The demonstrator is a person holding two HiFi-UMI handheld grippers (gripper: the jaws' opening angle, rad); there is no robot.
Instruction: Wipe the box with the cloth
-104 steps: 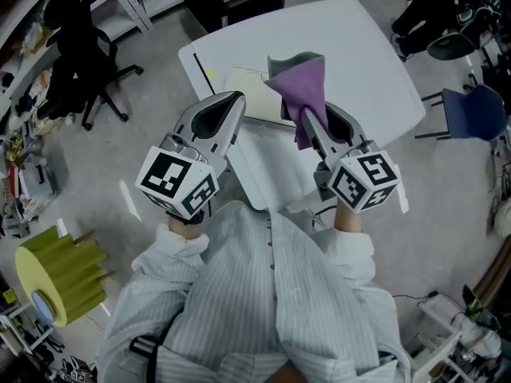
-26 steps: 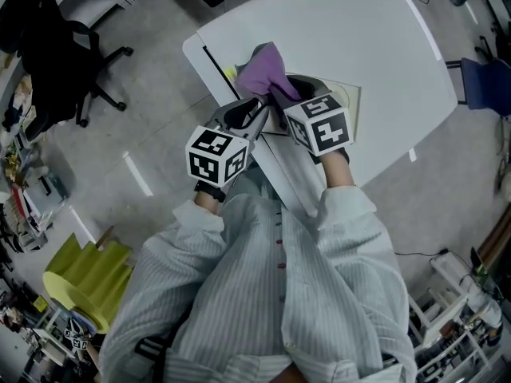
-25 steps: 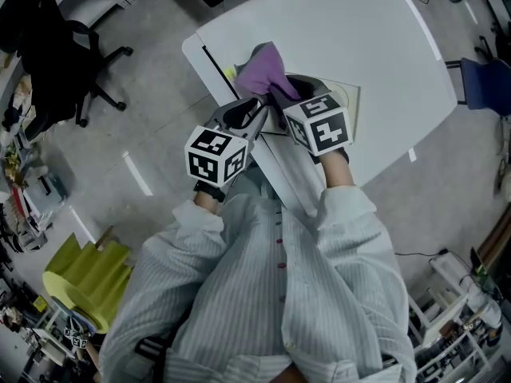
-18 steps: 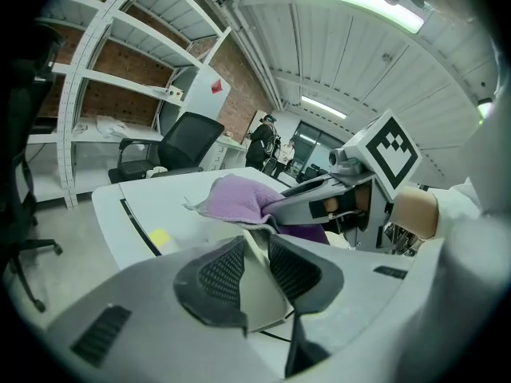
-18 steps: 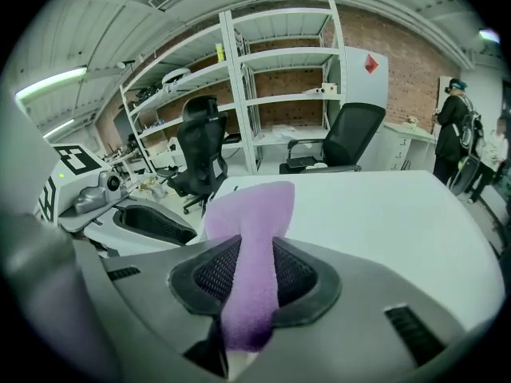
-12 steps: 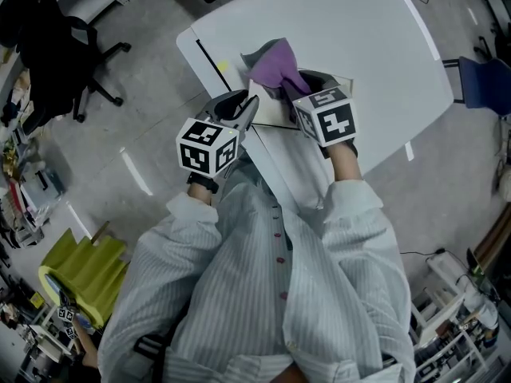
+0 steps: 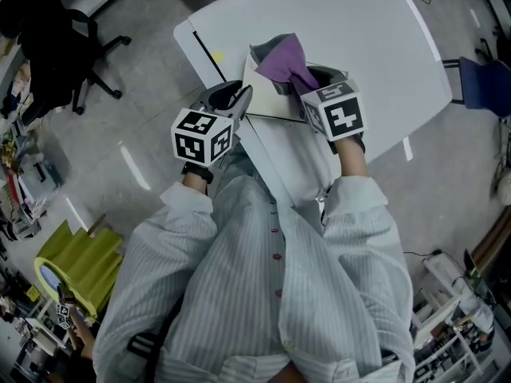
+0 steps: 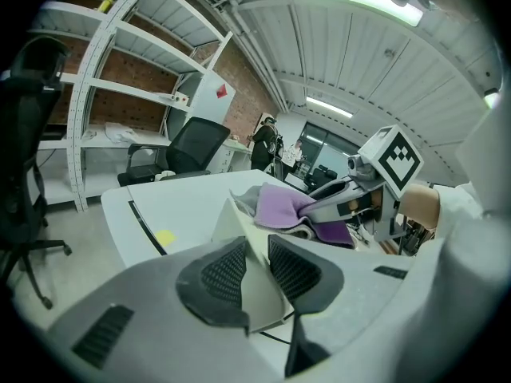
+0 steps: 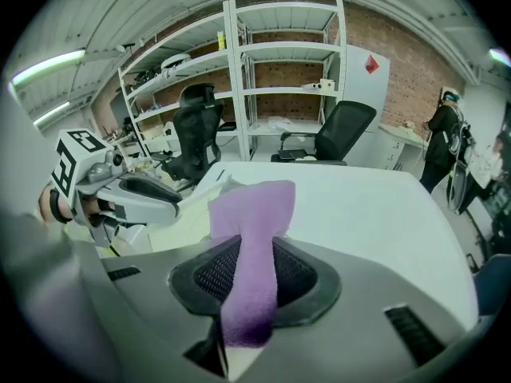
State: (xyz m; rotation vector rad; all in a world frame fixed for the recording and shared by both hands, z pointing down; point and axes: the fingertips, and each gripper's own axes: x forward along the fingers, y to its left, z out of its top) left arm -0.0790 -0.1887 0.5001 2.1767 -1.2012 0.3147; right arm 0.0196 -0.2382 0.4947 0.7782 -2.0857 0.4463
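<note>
Nearest, at the ends of two striped sleeves (image 7: pixel 351 206): both tools at work. With the left gripper (image 7: pixel 239 96) (image 8: pixel 255 271), pinches the near corner of the flat cream box (image 7: pixel 267 100) (image 8: pixel 233 223), jaws drawn in narrow on the thin card. With the right gripper (image 7: pixel 310 76) (image 9: pixel 254 282), clamps the purple cloth (image 7: pixel 283 58) (image 9: pixel 254 206), one strip pulled back between the jaws, the rest fanned out ahead over the far part of the box. Beneath the box, the white table (image 7: pixel 359 30), with a small yellow note (image 7: pixel 218 57) just beside. Beyond, on the grey floor, a black office chair (image 7: pixel 52 42) and a yellow roll (image 7: pixel 76 266). Farthest, in the right gripper view, white shelves (image 9: pixel 279 70) against brick.
</note>
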